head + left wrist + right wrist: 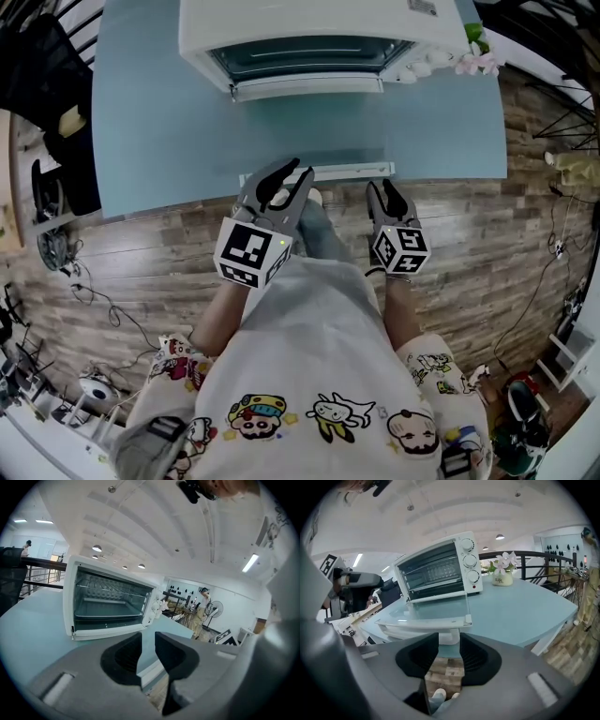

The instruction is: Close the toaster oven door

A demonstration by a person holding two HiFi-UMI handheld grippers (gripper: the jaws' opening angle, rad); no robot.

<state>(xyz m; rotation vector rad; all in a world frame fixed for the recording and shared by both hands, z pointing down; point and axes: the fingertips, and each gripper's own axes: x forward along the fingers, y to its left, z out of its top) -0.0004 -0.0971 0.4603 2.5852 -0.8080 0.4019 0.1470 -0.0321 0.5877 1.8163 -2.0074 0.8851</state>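
Note:
A white toaster oven (319, 28) stands at the far side of the pale blue table (150, 122). Its glass door (436, 609) lies open and flat, reaching toward me. The door's white handle bar (347, 171) sits at the table's near edge. My left gripper (291, 178) hovers at the left part of the handle, jaws slightly apart and empty. In the left gripper view (148, 644) the oven's cavity (110, 602) shows ahead. My right gripper (382, 187) is just short of the handle's right end, open and holding nothing. The handle (422, 624) lies right beyond its jaw tips (449, 641).
A small pot of flowers (503, 571) stands on the table right of the oven. The oven's knobs (469, 559) line its right side. Wooden floor (487, 225) lies below the table edge, with cables and gear (56, 244) at the left. A railing (543, 557) runs behind the table.

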